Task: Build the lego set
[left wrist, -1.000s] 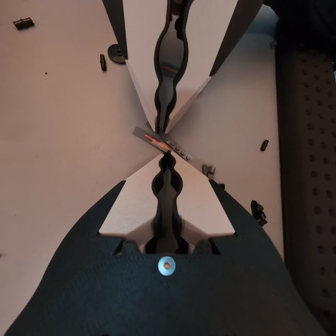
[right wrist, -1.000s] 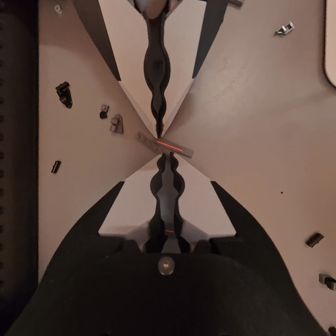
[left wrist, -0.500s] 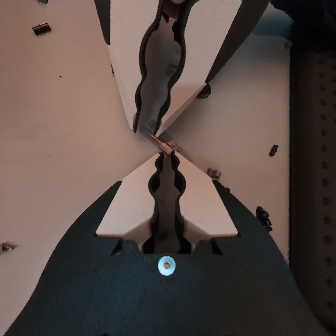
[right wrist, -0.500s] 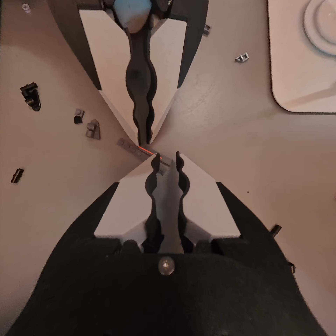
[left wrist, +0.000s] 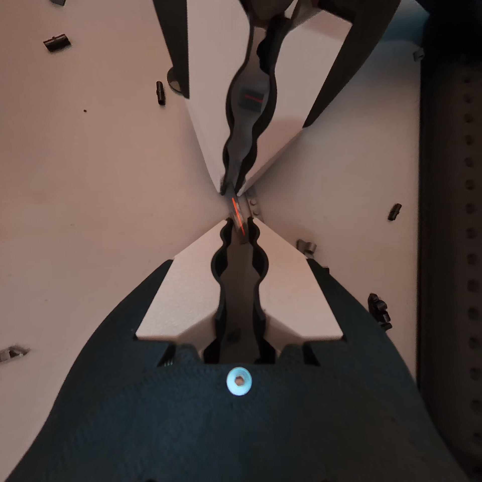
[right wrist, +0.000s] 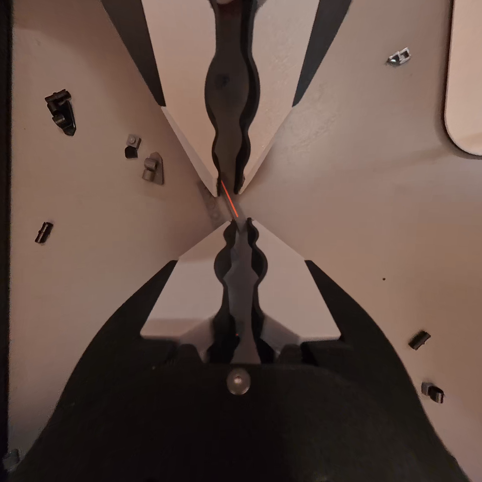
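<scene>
A grey studded Lego plate [left wrist: 254, 206] carries a smooth grey tile with a red stripe [left wrist: 238, 211]. It hangs above the pale table [left wrist: 91, 182], lying lengthwise between my two grippers, which face each other tip to tip. My left gripper [left wrist: 240, 221] is shut on the near end of the tile. My right gripper [right wrist: 240, 223] is shut on the other end; the tile [right wrist: 229, 200] and the plate's studs [right wrist: 212, 208] also show in the right wrist view. Each gripper hides the end it holds.
Small loose pieces lie around: a black clip [left wrist: 56, 43], a black pin [left wrist: 160, 92], another pin [left wrist: 393, 211], a grey piece [right wrist: 154, 169], a black part [right wrist: 61, 113]. A dark perforated mat [left wrist: 456, 260] borders the table. A white board corner [right wrist: 467, 104] lies far right. Left and right tips are no more than a few centimetres apart. About 5 cm separates my left fingertips from the grey piece [right wrist: 154, 169].
My right gripper was shut, opened half a second ago, and has shut again on the tile. The plate has turned from crosswise to lengthwise between the grippers.
</scene>
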A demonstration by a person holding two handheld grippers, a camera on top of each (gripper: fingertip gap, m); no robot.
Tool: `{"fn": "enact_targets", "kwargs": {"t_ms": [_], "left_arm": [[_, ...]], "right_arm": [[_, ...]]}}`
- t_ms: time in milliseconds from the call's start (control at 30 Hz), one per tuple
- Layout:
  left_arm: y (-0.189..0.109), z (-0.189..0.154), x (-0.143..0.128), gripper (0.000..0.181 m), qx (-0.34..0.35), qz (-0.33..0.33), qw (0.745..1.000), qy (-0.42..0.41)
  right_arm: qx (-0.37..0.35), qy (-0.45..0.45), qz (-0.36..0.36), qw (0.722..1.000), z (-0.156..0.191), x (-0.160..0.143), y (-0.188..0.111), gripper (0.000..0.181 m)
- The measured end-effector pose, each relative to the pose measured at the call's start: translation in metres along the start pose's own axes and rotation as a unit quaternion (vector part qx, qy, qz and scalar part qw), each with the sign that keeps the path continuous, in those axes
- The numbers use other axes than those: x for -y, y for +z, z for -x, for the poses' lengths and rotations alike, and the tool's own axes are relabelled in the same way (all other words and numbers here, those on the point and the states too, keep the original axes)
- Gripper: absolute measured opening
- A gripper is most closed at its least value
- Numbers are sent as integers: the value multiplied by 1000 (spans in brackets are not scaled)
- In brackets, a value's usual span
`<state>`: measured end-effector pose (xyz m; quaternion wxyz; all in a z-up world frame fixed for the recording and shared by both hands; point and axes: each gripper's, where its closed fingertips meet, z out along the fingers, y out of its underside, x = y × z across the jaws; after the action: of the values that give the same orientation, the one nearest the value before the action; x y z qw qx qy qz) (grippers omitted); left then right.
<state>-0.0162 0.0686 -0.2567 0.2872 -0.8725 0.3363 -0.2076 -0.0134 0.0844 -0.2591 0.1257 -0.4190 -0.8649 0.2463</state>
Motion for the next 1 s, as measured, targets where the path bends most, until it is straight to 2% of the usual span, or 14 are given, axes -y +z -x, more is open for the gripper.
{"fn": "enact_targets", "kwargs": {"t_ms": [267, 533, 1000], "left_arm": [[-4, 3, -2, 10, 5, -2, 1000, -2], [-9, 0, 8, 10, -6, -33, 999, -7], [-1, -5, 3, 9, -17, -15, 1000, 0]], "right_arm": [[1, 2, -3, 1000, -1, -1, -1, 4], [13, -5, -7, 1000, 6, -6, -19, 5], [25, -11, 8, 1000, 12, -10, -12, 5]]}}
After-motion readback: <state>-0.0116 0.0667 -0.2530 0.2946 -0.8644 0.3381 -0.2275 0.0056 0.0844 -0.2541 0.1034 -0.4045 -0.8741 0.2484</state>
